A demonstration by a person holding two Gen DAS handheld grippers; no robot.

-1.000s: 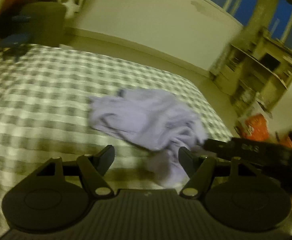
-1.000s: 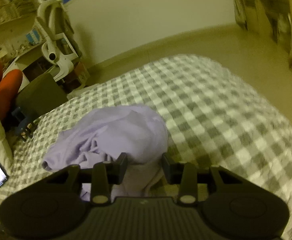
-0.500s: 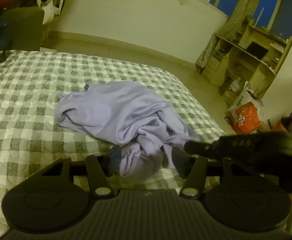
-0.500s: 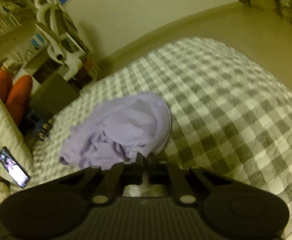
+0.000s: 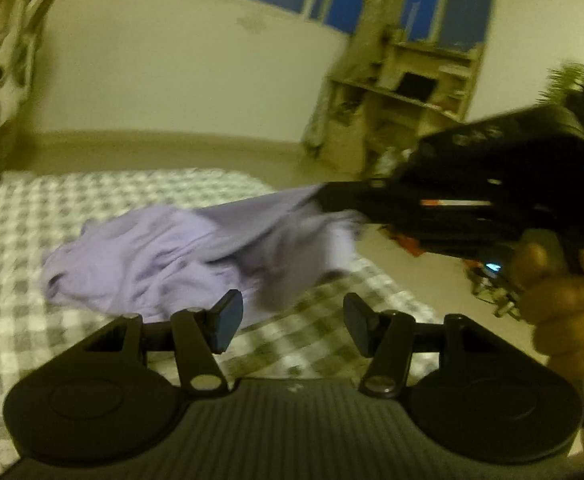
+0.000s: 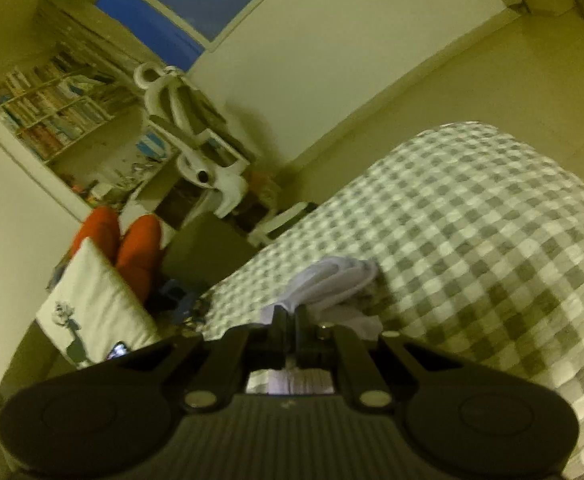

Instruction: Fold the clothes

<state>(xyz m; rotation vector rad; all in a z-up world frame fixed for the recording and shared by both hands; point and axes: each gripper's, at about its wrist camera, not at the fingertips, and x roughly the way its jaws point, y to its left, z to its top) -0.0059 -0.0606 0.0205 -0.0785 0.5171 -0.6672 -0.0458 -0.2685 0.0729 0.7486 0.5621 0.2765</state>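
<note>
A lilac garment [image 5: 164, 256] lies crumpled on the grey-and-white checked bed cover [image 5: 20, 216]. One edge of it is pulled up and to the right. My right gripper [image 5: 331, 200] holds that edge, with a person's hand [image 5: 563, 300] behind it. In the right wrist view the right gripper [image 6: 290, 320] is shut on the lilac garment [image 6: 331, 280], which hangs from it above the bed cover [image 6: 491, 240]. My left gripper [image 5: 292, 320] is open, low over the bed, just in front of the cloth and holding nothing.
A wooden shelf unit [image 5: 411, 92] stands at the far right by the wall. A white chair [image 6: 196, 148], a bookshelf [image 6: 52, 112], orange cushions [image 6: 132, 248] and a white pillow [image 6: 92, 312] sit left of the bed. Bare floor [image 6: 471, 92] lies beyond the bed.
My right gripper shut on the garment's edge and lifted it up and to the right. My left gripper drew back from the cloth and stays open.
</note>
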